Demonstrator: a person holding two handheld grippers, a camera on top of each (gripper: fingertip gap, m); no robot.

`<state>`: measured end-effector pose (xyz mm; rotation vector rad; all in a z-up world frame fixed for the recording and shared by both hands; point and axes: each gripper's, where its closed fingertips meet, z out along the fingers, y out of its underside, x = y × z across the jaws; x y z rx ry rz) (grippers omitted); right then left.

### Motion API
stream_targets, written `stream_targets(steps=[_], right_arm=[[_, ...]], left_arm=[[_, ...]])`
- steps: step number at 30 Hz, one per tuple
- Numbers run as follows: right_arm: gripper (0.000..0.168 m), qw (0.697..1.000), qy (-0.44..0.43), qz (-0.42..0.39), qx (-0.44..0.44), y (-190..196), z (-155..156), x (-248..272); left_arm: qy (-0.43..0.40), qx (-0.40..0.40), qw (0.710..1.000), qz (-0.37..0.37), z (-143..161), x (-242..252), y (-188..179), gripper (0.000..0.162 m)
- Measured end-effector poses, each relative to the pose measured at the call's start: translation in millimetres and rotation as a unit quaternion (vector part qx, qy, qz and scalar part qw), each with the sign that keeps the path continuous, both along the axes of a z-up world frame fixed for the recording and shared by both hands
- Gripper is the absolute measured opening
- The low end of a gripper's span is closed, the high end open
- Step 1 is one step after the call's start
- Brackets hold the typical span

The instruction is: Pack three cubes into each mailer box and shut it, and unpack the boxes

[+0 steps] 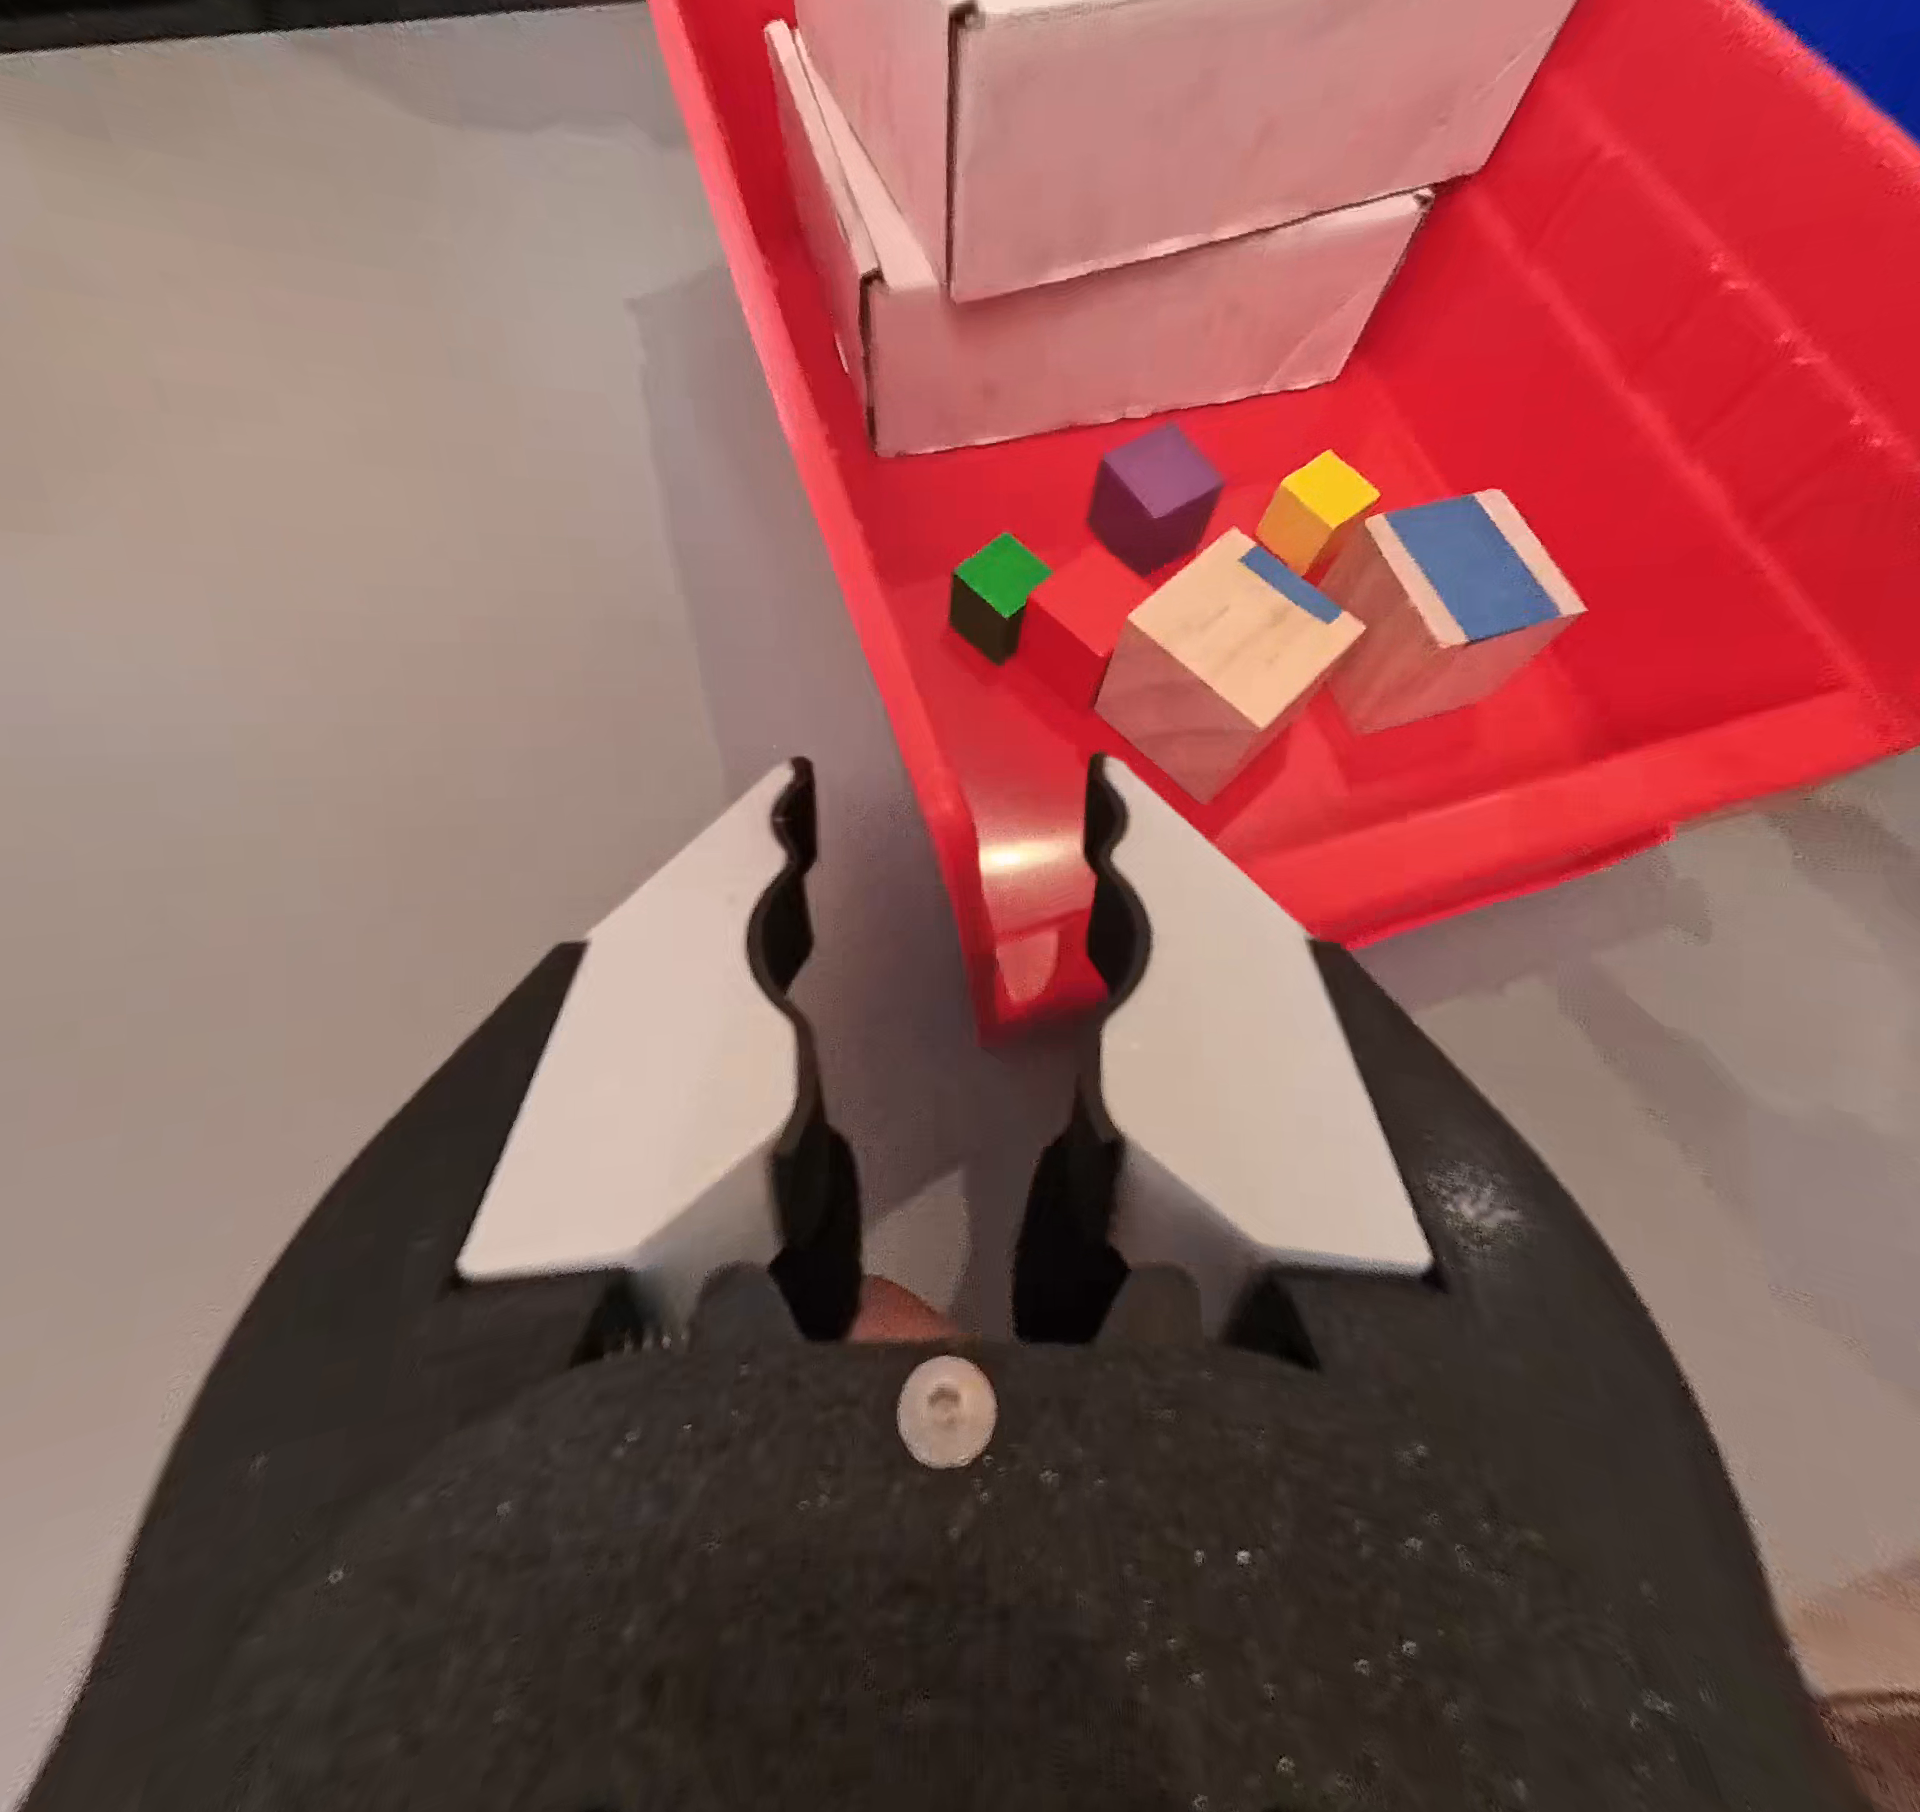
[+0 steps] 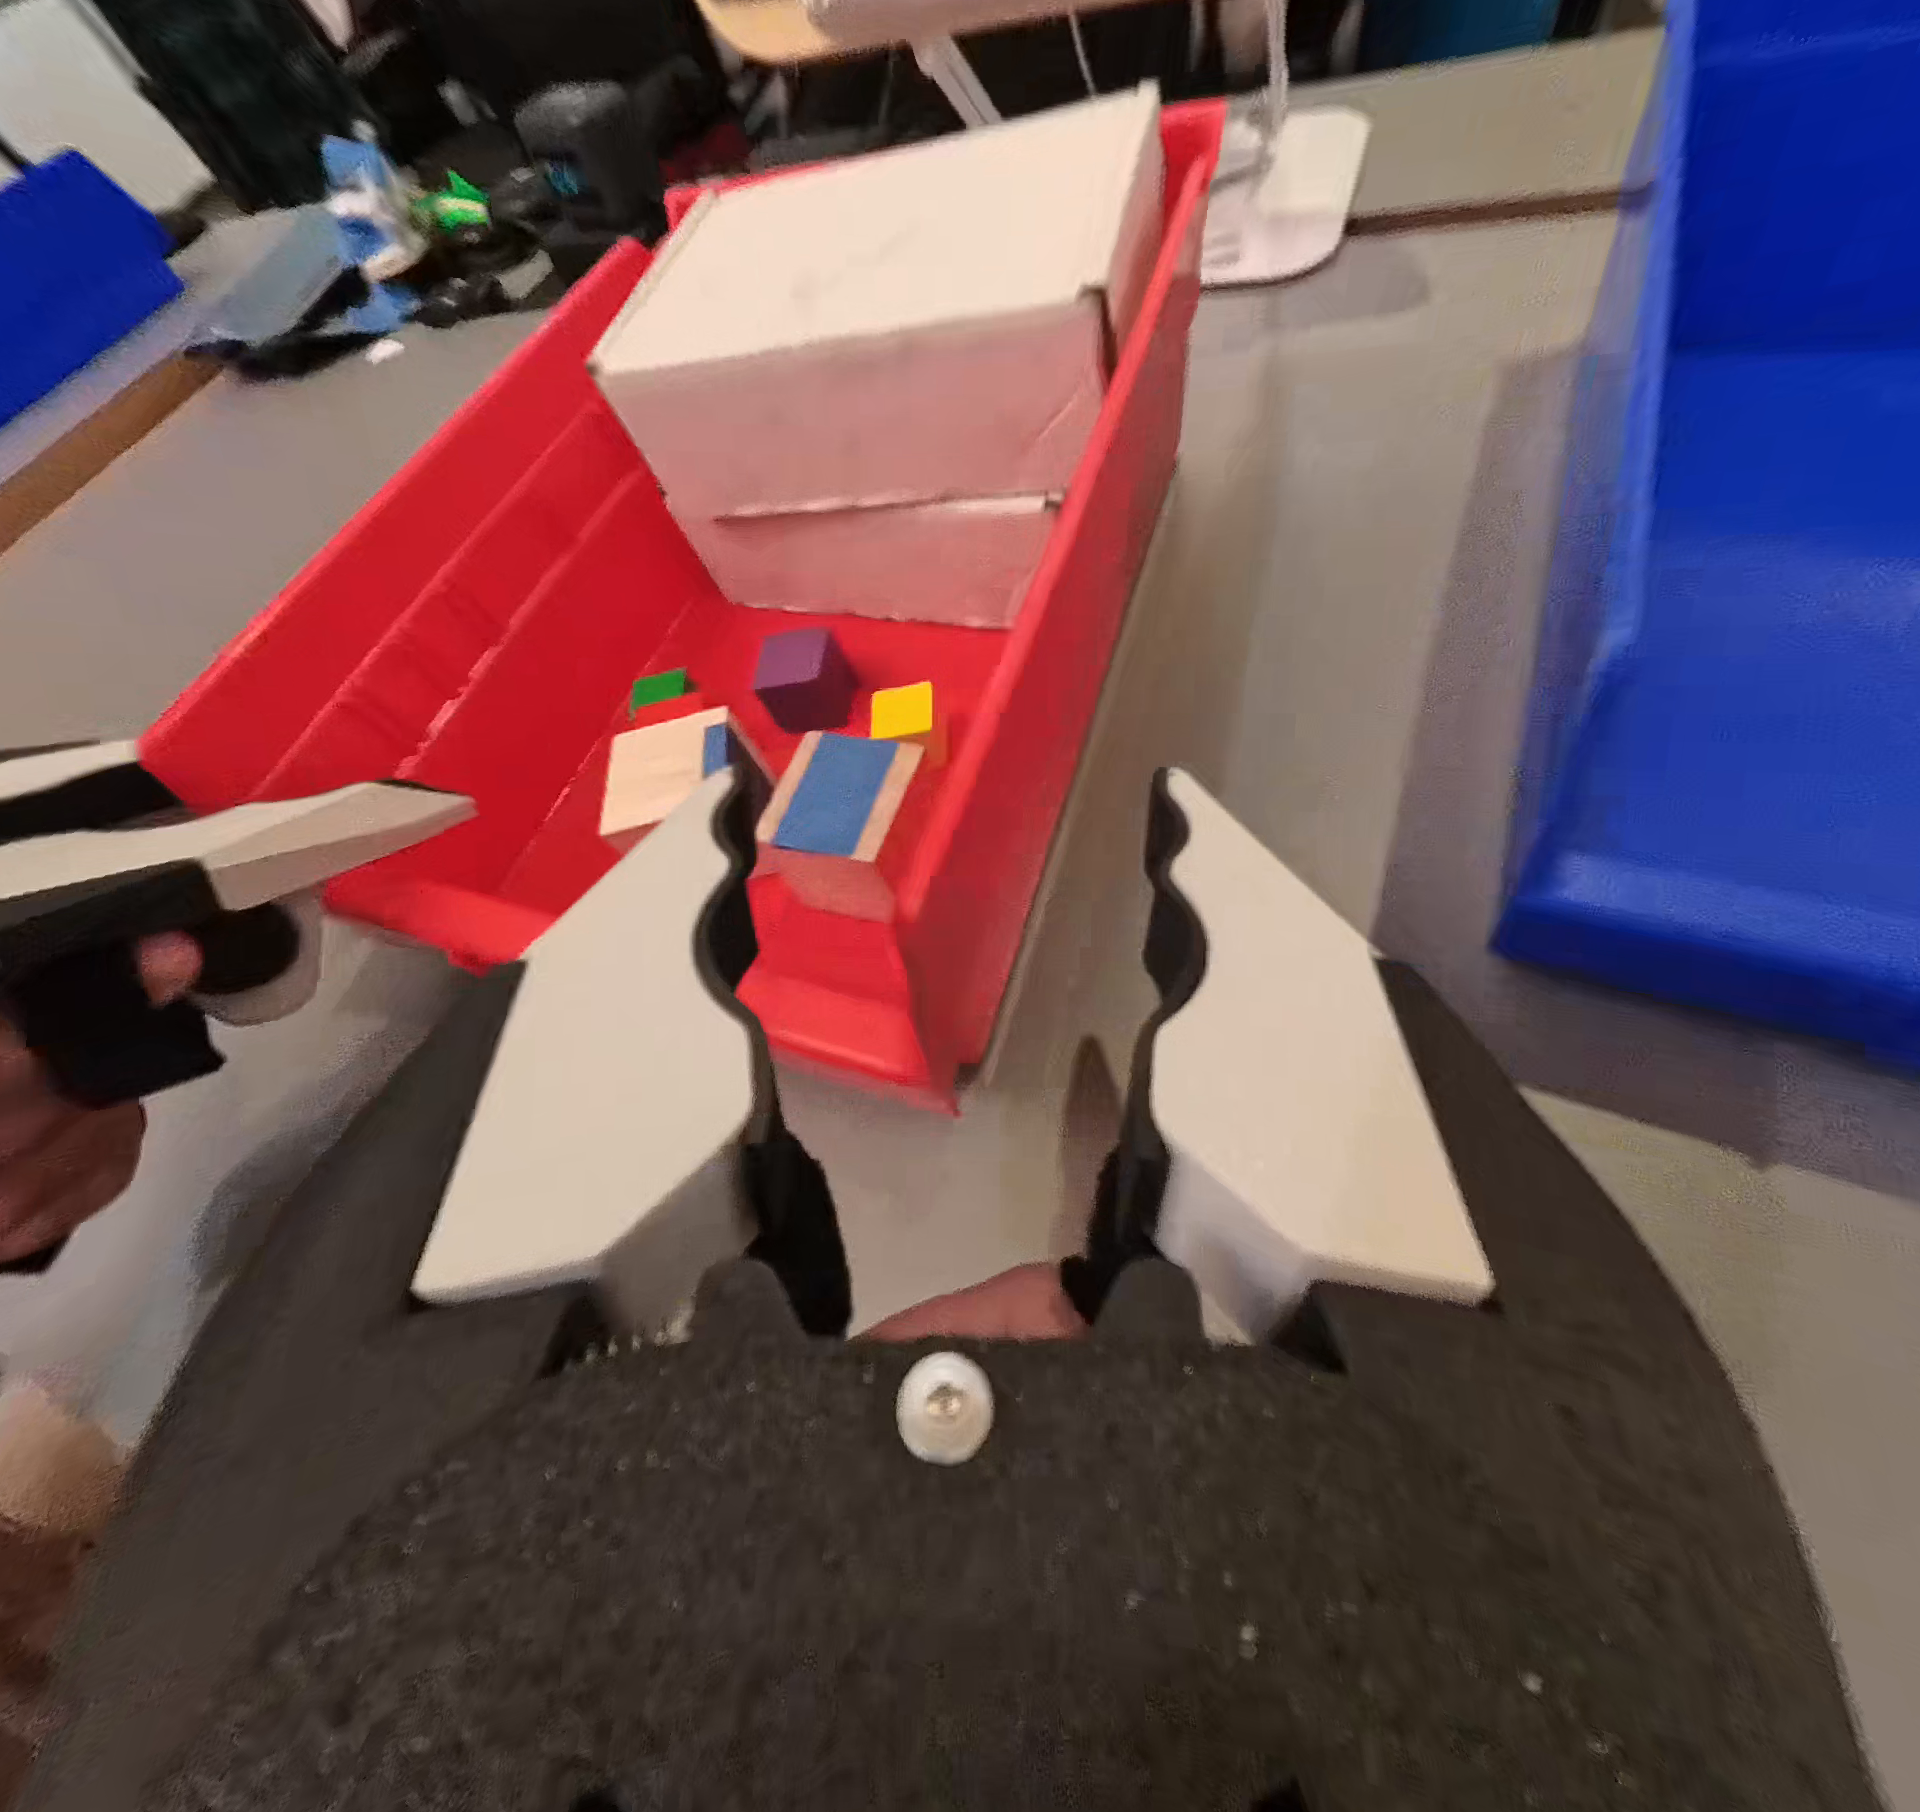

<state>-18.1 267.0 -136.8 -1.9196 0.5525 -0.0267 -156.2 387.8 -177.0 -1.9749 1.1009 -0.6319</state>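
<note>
A red bin (image 1: pixel 1662 412) (image 2: pixel 436 619) holds two stacked shut white mailer boxes, upper (image 1: pixel 1195 89) (image 2: pixel 862 328) on lower (image 1: pixel 1122 349) (image 2: pixel 883 557). In front of them lie several cubes: green (image 1: pixel 997 593) (image 2: pixel 660 690), red (image 1: pixel 1081 619), purple (image 1: pixel 1153 495) (image 2: pixel 802 676), yellow (image 1: pixel 1314 510) (image 2: pixel 902 713), and two larger wooden cubes with blue faces (image 1: pixel 1226 661) (image 1: pixel 1455 604) (image 2: pixel 842 806) (image 2: pixel 660 770). My left gripper (image 1: pixel 945 775) is open and empty above the bin's near corner; it also shows in the right wrist view (image 2: pixel 312 827). My right gripper (image 2: pixel 945 786) is open and empty over the bin's near right corner.
A blue bin (image 2: pixel 1745 515) stands right of the red bin on the grey table (image 1: pixel 364 515) (image 2: pixel 1351 515). A white stand base (image 2: pixel 1288 193) sits behind. Clutter and another table lie beyond the far edge.
</note>
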Motion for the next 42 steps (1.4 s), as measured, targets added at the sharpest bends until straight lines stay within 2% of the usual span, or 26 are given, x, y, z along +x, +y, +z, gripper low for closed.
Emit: stream_targets(steps=[1,2,4,5,10,14,17,19,22,25,29,34,38,41,42], right_arm=[[0.058,0.999,0.001,-0.026,-0.018,4.0,-8.8,1.3],[0.03,0.997,-0.001,-0.06,-0.048,5.2,-19.8,6.3],[0.007,0.991,-0.028,-0.087,-0.096,8.0,-33.5,10.4],[0.005,0.989,-0.034,-0.106,-0.098,8.3,-32.0,11.7],[0.004,0.983,-0.068,-0.13,-0.11,33.4,-18.0,-16.7],[0.004,0.986,-0.1,-0.114,-0.065,90.2,13.9,-54.1],[0.005,0.988,-0.11,-0.092,-0.055,143.1,25.8,-91.9],[0.004,0.987,-0.123,-0.088,-0.051,175.6,25.2,-117.0],[0.005,0.986,-0.131,-0.089,-0.05,215.2,14.2,-144.7],[0.005,0.988,-0.121,-0.078,-0.061,240.5,1.6,-159.1],[0.005,0.988,-0.104,-0.052,-0.1,258.1,-15.4,-164.3],[0.004,0.988,-0.094,-0.031,-0.12,262.6,-27.9,-165.8],[0.006,0.99,-0.087,-0.026,-0.108,261.0,-28.9,-167.8],[0.013,0.99,-0.092,0.031,-0.106,257.0,-26.1,-177.1],[0.015,0.99,-0.079,0.056,-0.102,249.4,-23.9,-182.0]], left_arm=[[0.0,0.001,1.0,0.001,-3.8,3.2,2.1,0.042],[-0.001,-0.004,1.0,-0.004,-6.4,6.5,1.9,0.039],[-0.015,-0.022,1.0,0.007,-1.0,9.3,5.1,0.016],[-0.013,-0.019,1.0,0.009,2.0,8.6,9.1,0.01],[-0.007,0.003,0.999,0.039,14.6,-13.8,42.2,0.002],[-0.022,0.057,0.997,0.052,47.7,-53.2,95.4,0.002],[-0.033,0.059,0.995,0.067,52.1,-94.3,143.8,0.002],[-0.04,0.056,0.994,0.086,51.4,-120.4,175.5,0.002],[-0.017,0.102,0.989,0.104,53.8,-152.7,214.9,0.001],[-0.021,0.084,0.99,0.112,45.3,-169.8,239.3,0.001],[-0.008,0.038,0.991,0.128,21.7,-179.9,252.4,0.001],[0.004,-0.005,0.991,0.136,2.2,-183.4,254.4,0.001],[-0.014,-0.021,0.99,0.138,1.8,-181.7,256.3,0.002],[-0.017,-0.022,0.988,0.154,2.9,-184.2,256.9,0.003],[-0.02,-0.014,0.987,0.161,7.5,-186.0,257.5,0.008]])
